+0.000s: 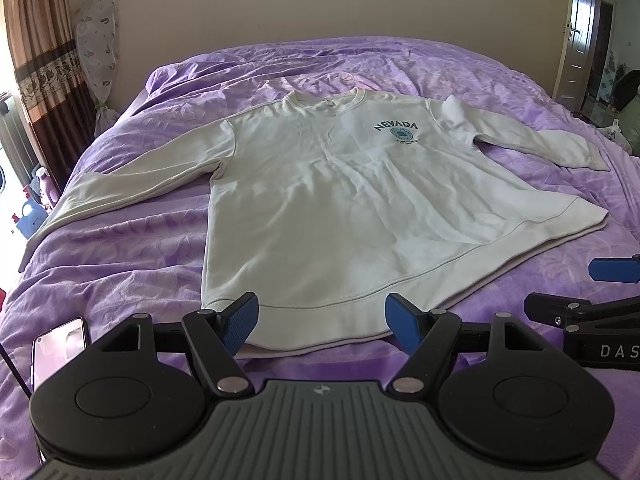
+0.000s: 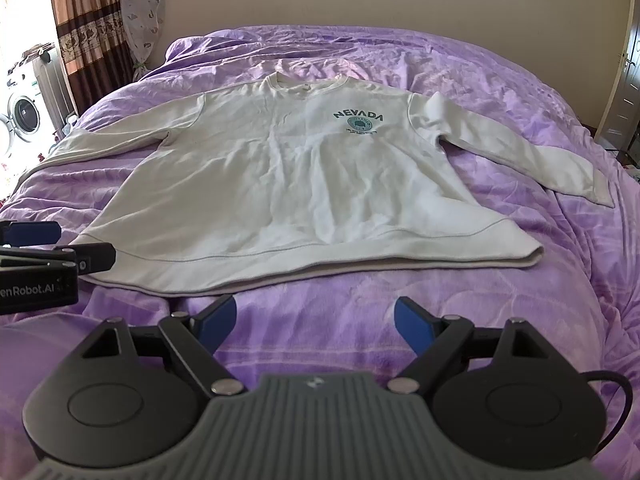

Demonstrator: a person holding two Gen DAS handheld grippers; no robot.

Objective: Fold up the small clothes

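Note:
A cream long-sleeved sweatshirt (image 1: 320,200) with a green "NEVADA" print lies flat, face up, on the purple bed, both sleeves spread out. It also shows in the right wrist view (image 2: 296,184). My left gripper (image 1: 322,322) is open and empty, its blue pads over the sweatshirt's near hem. My right gripper (image 2: 314,322) is open and empty over bare bedspread, just short of the hem. Each gripper shows at the edge of the other's view.
The purple bedspread (image 1: 120,264) is wrinkled. A phone (image 1: 60,346) lies on it at the near left. A curtain (image 1: 40,60) and a covered fan (image 1: 98,48) stand left of the bed, a washing machine (image 2: 20,116) beyond. A door (image 1: 580,40) is at the right.

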